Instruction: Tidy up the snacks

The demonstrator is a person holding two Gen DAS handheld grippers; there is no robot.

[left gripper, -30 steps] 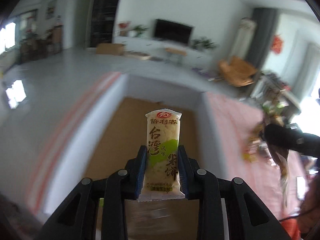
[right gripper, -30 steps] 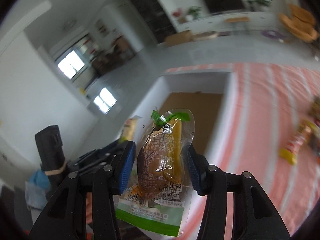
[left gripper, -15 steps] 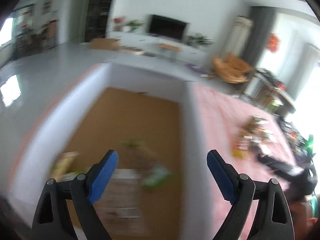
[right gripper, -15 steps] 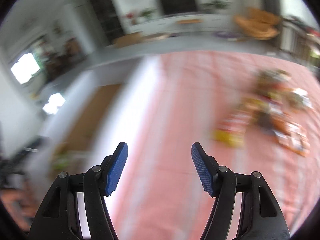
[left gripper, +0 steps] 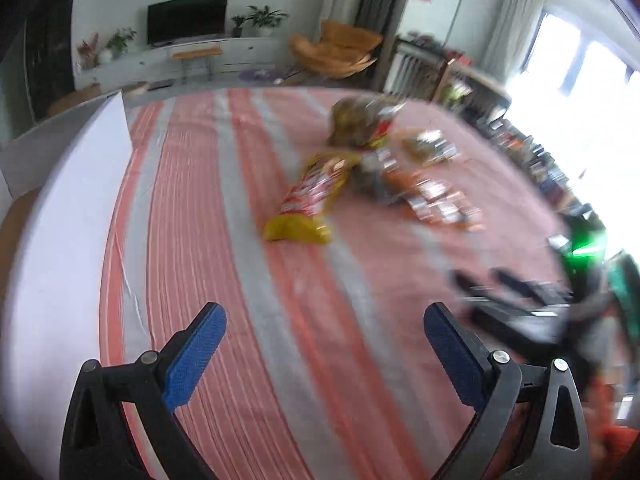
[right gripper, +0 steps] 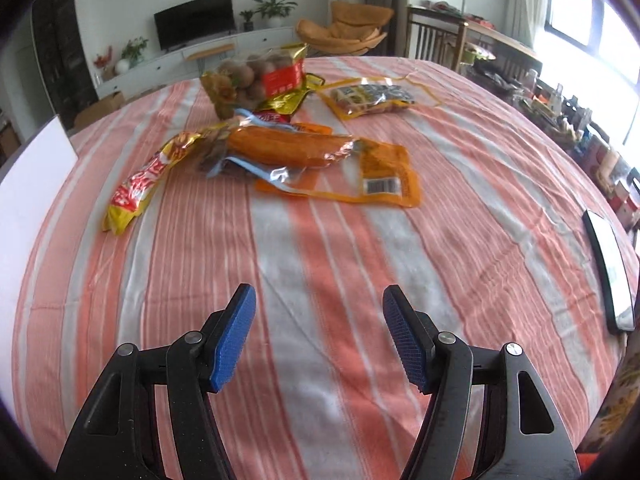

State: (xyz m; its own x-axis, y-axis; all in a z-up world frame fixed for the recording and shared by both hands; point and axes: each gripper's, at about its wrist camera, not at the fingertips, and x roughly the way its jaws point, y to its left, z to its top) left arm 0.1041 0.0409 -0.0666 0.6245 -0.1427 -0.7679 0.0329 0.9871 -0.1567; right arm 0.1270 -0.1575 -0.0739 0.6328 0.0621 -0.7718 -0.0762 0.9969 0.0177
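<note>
We log: snack pile (right gripper: 288,128) ahead toward table's far edge; right gripper (right gripper: 316,332) nearer, agape, empty; left gripper (left gripper: 324,352) widening, empty

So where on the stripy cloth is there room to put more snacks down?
The near part of the striped cloth is bare, from the snack pile to the right hand-held gripper, between the white box wall and the dark flat thing at the right edge. The far middle, around the pile, is crowded.
</note>
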